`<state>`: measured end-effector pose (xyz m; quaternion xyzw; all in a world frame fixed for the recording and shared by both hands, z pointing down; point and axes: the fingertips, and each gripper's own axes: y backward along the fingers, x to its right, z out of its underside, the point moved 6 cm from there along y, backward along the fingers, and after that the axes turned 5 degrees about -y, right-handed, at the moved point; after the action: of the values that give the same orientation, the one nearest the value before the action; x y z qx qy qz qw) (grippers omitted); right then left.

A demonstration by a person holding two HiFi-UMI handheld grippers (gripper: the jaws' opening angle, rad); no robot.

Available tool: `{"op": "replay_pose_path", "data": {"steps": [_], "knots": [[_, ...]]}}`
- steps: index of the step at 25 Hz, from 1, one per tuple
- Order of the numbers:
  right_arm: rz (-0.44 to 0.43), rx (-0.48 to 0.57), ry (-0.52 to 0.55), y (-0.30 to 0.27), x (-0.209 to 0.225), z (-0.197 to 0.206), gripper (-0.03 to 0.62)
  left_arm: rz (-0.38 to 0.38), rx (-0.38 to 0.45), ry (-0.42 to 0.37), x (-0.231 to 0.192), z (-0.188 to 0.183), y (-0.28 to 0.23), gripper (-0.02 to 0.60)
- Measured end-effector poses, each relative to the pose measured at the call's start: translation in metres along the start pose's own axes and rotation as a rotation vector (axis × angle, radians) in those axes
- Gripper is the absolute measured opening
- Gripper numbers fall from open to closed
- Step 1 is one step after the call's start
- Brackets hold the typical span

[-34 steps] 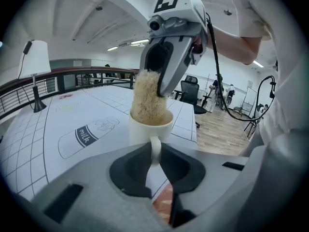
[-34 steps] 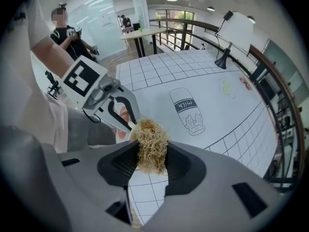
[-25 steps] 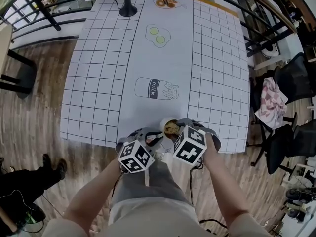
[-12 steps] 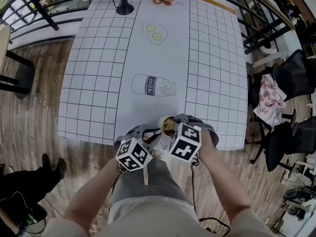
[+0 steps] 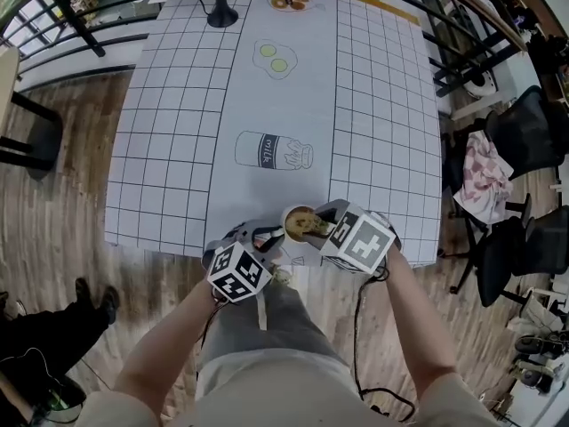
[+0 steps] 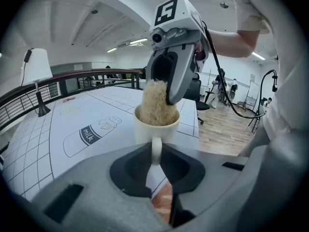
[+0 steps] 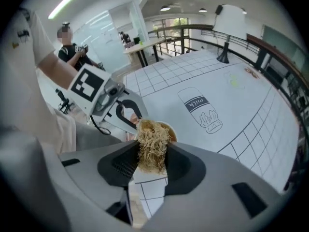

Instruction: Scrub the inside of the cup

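A cream cup (image 5: 300,223) stands at the table's near edge. My left gripper (image 5: 269,237) is shut on the cup's handle (image 6: 156,150), which sits between its jaws in the left gripper view. My right gripper (image 5: 320,229) comes steeply down from the right and is shut on a tan fibrous scrubber (image 7: 151,146). The scrubber (image 6: 155,105) fills the cup's mouth and rises above the rim. In the right gripper view the cup (image 7: 170,128) shows only as a bit of rim behind the scrubber. The cup's inside is hidden.
A white gridded tablecloth (image 5: 178,132) with a milk-bottle drawing (image 5: 271,149) covers the table. A lamp base (image 5: 222,14) stands at the far end. Office chairs (image 5: 524,140) are at the right, and someone's legs (image 5: 53,327) at the lower left.
My right gripper has tilted and swung to the right over the cup, its marker cube now further right. The left gripper and cup have stayed put.
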<state>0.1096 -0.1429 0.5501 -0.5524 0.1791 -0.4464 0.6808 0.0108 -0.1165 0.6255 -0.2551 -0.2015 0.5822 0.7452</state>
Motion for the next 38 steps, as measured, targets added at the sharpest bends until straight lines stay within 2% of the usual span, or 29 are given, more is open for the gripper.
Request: {"op": "replay_pose_path", "data": {"steps": [3, 5, 9, 14, 20, 23, 25, 27, 31, 34, 38], "knots": [[-0.008, 0.139, -0.113, 0.020, 0.000, 0.005, 0.141, -0.012, -0.007, 0.020, 0.004, -0.002, 0.003, 0.058], [0.028, 0.207, -0.152, 0.033, -0.002, 0.008, 0.142, -0.026, -0.001, 0.004, 0.007, -0.006, 0.008, 0.062], [0.120, 0.304, -0.192, 0.054, -0.005, 0.011, 0.144, -0.071, 0.013, 0.004, 0.008, -0.016, 0.024, 0.091], [0.224, 0.437, -0.198, 0.087, -0.020, 0.001, 0.146, -0.122, 0.054, 0.036, 0.007, -0.038, 0.059, 0.091], [0.270, 0.696, -0.245, 0.142, -0.040, -0.019, 0.149, -0.254, 0.220, 0.033, -0.011, -0.100, 0.125, 0.086], [0.326, 0.814, -0.239, 0.175, -0.048, -0.030, 0.149, -0.330, 0.329, 0.035, -0.025, -0.137, 0.161, 0.067], [0.358, 0.897, -0.237, 0.199, -0.054, -0.035, 0.149, -0.385, 0.375, 0.008, -0.032, -0.161, 0.183, 0.051], [0.403, 0.973, -0.224, 0.222, -0.060, -0.040, 0.150, -0.430, 0.407, -0.016, -0.037, -0.185, 0.204, 0.040], [0.518, 1.111, -0.178, 0.265, -0.072, -0.051, 0.152, -0.516, 0.516, 0.010, -0.040, -0.232, 0.250, 0.026], [0.591, 1.196, -0.151, 0.294, -0.080, -0.055, 0.152, -0.591, 0.601, -0.005, -0.039, -0.265, 0.282, 0.021], [0.647, 1.289, -0.097, 0.332, -0.102, -0.061, 0.153, -0.615, 0.682, -0.077, -0.039, -0.295, 0.312, 0.021]]}}
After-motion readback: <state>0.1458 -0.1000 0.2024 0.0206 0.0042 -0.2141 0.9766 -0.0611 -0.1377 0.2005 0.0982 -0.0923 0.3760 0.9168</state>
